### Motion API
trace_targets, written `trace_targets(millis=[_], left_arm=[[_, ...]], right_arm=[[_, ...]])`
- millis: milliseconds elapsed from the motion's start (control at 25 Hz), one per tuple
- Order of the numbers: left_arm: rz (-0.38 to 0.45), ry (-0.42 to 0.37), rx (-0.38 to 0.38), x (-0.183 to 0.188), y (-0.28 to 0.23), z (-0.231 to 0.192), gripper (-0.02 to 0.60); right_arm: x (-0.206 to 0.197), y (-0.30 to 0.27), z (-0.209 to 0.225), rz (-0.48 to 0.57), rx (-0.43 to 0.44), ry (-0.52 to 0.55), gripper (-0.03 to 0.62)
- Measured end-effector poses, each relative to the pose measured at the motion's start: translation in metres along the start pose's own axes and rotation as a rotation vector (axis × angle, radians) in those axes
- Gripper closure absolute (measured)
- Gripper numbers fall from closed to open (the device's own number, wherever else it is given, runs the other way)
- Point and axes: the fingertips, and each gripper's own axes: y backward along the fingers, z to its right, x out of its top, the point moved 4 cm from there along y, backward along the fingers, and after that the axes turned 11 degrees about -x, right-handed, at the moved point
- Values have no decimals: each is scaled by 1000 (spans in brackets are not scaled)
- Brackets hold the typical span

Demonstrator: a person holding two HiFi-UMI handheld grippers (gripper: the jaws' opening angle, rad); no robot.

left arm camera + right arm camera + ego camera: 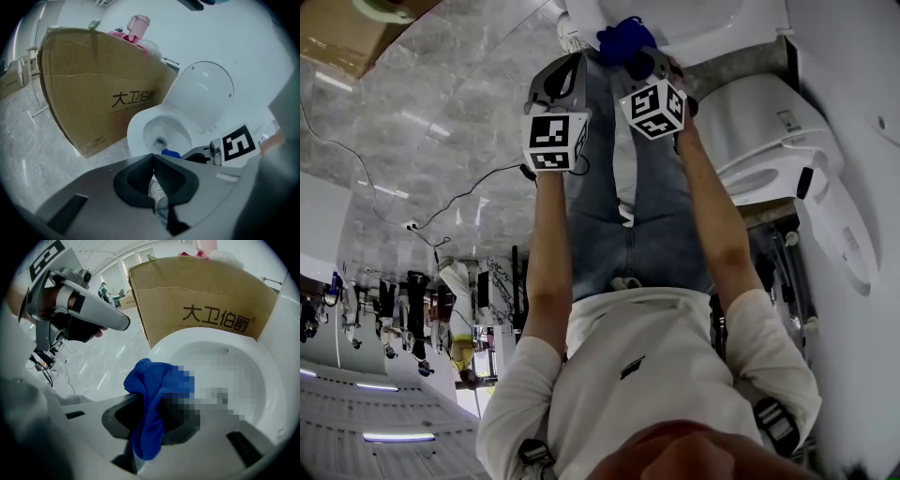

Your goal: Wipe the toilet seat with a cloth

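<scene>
On the right gripper (149,413): jaws clenched on a blue cloth (146,380), dark ribbed pads on either side of it. Cloth of soft looped microfibre, bunched into a rounded wad above the jaws, with a loose tail hanging below them. Held over the near edge of the toilet seat (161,344); no telling whether cloth and seat touch. Seat a broad, smooth, glossy white oval ring round the bowl, part of the bowl masked by mosaic.

On the left gripper (153,158): jaws pressed together tip to tip, nothing pinched between them. Grey matte plastic shell, black textured pads meeting in a V. Held just beside the other gripper, short of the seat and apart from it.

Lid (206,91) raised: a rounded white shell, tilted back behind the bowl.

Beside the toilet, a large cardboard box (93,89): brown, flat-sided, creased across its upper face, dark printed characters on the side. On top of it, a pink lidded cup (138,26).

Floor (93,362) of polished grey veined stone, with bright streaks of reflected light.

From the head view, both grippers at arm's length, side by side. A second white toilet (769,141) close on the right, smooth and rounded.
</scene>
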Motion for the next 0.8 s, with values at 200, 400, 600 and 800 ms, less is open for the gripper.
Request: trace_targets(millis=[200, 400, 600, 800], left_arm=[[3, 9, 7, 5, 4, -13, 571], [8, 20, 17, 10, 10, -29, 571], [6, 19, 18, 17, 12, -39, 571], [4, 16, 11, 24, 14, -49, 571]], right_arm=[[13, -6, 0, 1, 6, 12, 502], [29, -13, -1, 2, 11, 26, 502], [45, -20, 1, 5, 11, 36, 502], [60, -26, 4, 8, 6, 46, 502]])
